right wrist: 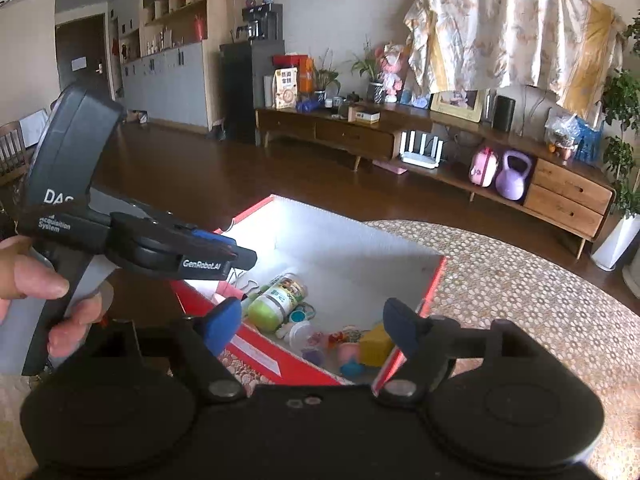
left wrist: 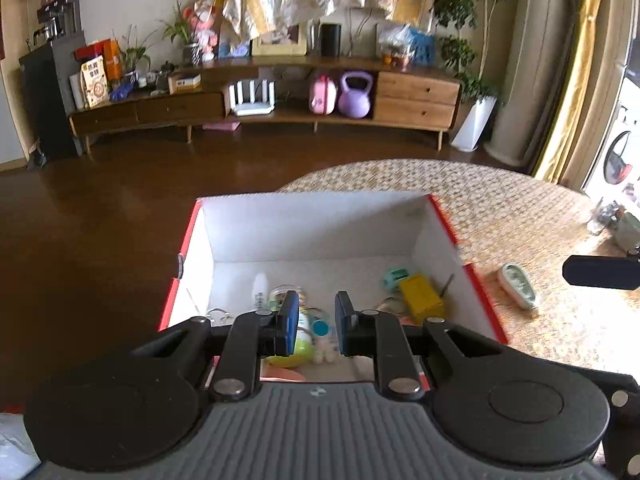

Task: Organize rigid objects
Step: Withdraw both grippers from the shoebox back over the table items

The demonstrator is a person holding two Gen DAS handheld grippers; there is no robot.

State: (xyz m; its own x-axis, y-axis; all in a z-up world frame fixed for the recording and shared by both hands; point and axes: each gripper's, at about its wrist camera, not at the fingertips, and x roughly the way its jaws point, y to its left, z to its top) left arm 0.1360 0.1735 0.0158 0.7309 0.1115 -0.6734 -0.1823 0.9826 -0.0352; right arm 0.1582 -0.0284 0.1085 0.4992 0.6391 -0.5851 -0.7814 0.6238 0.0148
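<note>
Worktop: your round worktop (left wrist: 520,208) with the woven patterned cover carries the box at its near-left edge; most of the cover to the right lies bare.
Box: the red-sided box (left wrist: 440,216) with white inner walls stands open in front of both grippers, and it already holds a scatter of small rigid things.
Contents: a green-capped bottle (right wrist: 276,300) lies on its side at the left of the box floor, a yellow block (left wrist: 420,296) sits towards the right, and small caps and clips lie between them, too blurred to name.
Left out: a pale oval case (left wrist: 518,285) lies on the cover just beside the box's right wall, outside it; more small items at the far right edge are too blurred to tell.
Left gripper: your left gripper (left wrist: 317,322) hangs above the near side of the box with its jaws drawn close together and nothing seen between them.
Right gripper: your right gripper (right wrist: 314,328) hovers over the near corner of the box, jaws standing well apart and empty.
Step in hand: judging by this, you are between items, with a drop into the box seemingly done.
Next move: I'd say swing the right gripper out to the oval case, straddle its narrow width, close firmly, then carry it over the wall and release low.
Caution: the case looks smooth and rounded, so it may slip.
</note>
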